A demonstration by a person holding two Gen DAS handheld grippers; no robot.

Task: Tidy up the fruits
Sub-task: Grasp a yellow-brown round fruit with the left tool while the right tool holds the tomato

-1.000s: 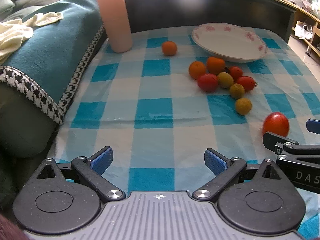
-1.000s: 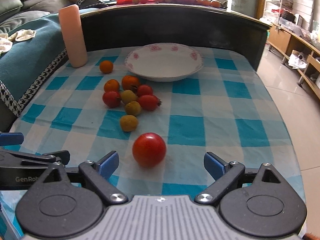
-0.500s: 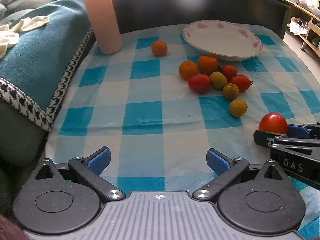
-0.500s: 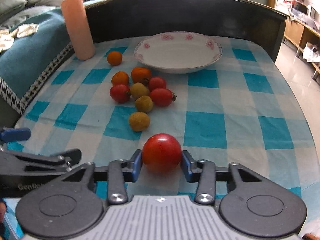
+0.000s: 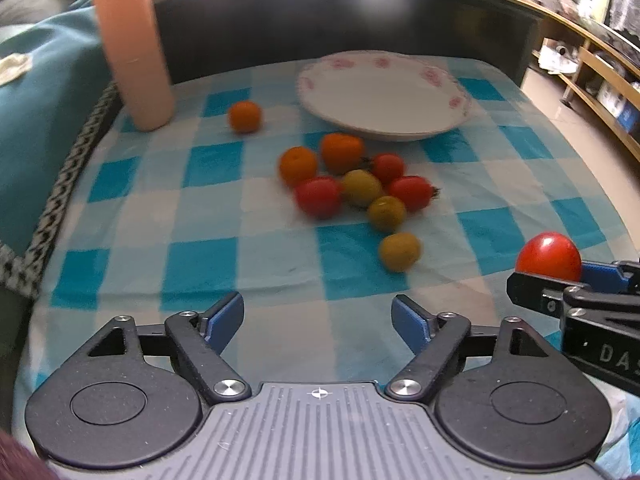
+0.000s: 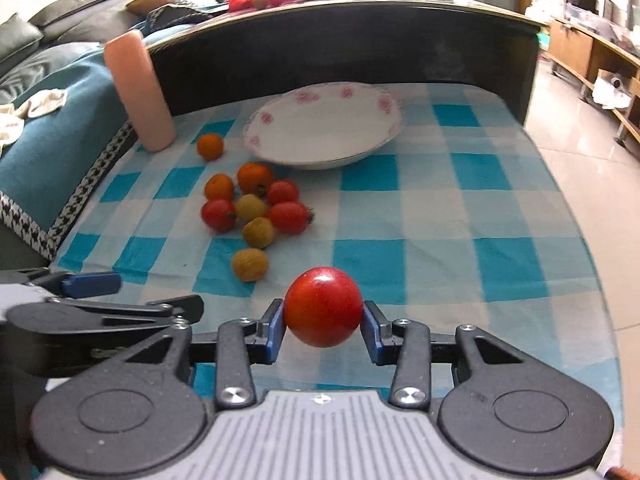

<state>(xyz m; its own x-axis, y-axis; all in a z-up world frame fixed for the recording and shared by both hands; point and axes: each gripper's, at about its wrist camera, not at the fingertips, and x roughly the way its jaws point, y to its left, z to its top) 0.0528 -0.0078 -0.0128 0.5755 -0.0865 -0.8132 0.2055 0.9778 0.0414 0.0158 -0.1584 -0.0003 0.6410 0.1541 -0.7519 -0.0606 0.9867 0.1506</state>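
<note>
My right gripper (image 6: pixel 323 328) is shut on a large red tomato (image 6: pixel 323 306) and holds it a little above the checked cloth; the tomato also shows in the left wrist view (image 5: pixel 548 256). My left gripper (image 5: pixel 318 318) is open and empty near the table's front edge. A cluster of small red, orange and yellow fruits (image 6: pixel 256 208) lies mid-table, also in the left wrist view (image 5: pixel 356 188). One yellow fruit (image 6: pixel 250 264) lies apart in front of it. A lone orange fruit (image 6: pixel 210 146) sits near the back left. A white flowered plate (image 6: pixel 324 126) stands empty at the back.
A pink cylinder (image 6: pixel 140 92) stands at the back left corner. A teal blanket (image 6: pixel 60 136) covers the sofa at the left. A dark raised rim (image 6: pixel 360 48) bounds the table's far side. The floor (image 6: pixel 592 128) drops away on the right.
My right gripper closed on the large red tomato and lifted it off the cloth. My left gripper moved forward and rightward, staying open.
</note>
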